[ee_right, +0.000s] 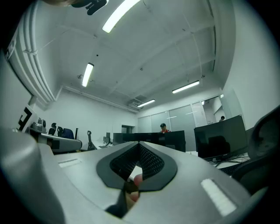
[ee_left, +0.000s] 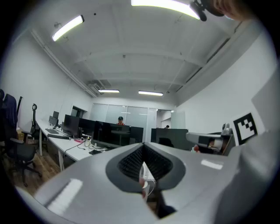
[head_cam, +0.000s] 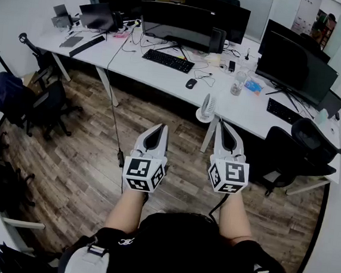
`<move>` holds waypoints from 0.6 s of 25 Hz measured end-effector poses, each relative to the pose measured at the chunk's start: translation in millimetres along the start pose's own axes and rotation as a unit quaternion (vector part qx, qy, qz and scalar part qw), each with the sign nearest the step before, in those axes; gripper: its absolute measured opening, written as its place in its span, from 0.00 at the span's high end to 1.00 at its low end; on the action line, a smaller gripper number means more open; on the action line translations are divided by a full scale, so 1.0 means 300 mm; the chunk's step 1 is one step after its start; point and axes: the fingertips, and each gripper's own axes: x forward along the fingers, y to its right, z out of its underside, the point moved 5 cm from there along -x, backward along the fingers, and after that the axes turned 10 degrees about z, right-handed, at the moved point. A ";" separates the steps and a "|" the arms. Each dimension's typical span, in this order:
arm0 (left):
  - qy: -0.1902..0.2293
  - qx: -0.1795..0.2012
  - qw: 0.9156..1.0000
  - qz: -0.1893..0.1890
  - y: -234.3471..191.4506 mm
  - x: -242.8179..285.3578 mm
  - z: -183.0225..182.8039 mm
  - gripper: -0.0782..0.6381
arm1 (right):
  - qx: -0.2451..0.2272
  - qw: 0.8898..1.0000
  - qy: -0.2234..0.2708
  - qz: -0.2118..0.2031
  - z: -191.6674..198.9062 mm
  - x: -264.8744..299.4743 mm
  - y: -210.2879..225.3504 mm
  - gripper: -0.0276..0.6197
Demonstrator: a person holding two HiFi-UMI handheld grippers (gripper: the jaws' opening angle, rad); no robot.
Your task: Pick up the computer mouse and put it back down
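Small black computer mouse point(head_cam: 191, 83) awaits pickup
Head view: it lies beside the black keyboard point(head_cam: 168, 60), well beyond left gripper point(head_cam: 159, 127) and right gripper point(head_cam: 222, 124). Left gripper view: jaws together, empty. Right gripper view: same — likely shut for carrying.

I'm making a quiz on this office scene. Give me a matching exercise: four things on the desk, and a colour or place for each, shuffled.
1 mouse
2 fan
3 keyboard
4 bottle

A white, at the desk's near edge
B clear, right of the mouse
C black, long, left of the mouse
D black, small, between keyboard and bottle

Pairs: 1-D, 2-A, 3-C, 4-B
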 end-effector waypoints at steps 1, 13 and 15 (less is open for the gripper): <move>-0.001 0.000 1.000 0.000 -0.005 -0.003 0.000 0.82 | 0.006 1.000 0.002 0.001 -0.005 0.001 -0.002 0.96; -0.002 0.004 1.000 0.007 -0.054 -0.034 -0.002 0.82 | 0.021 1.000 0.012 0.007 -0.010 0.002 -0.063 0.96; -0.002 0.005 1.000 0.009 -0.061 -0.038 0.001 0.82 | 0.019 1.000 0.012 0.007 -0.007 0.004 -0.076 0.96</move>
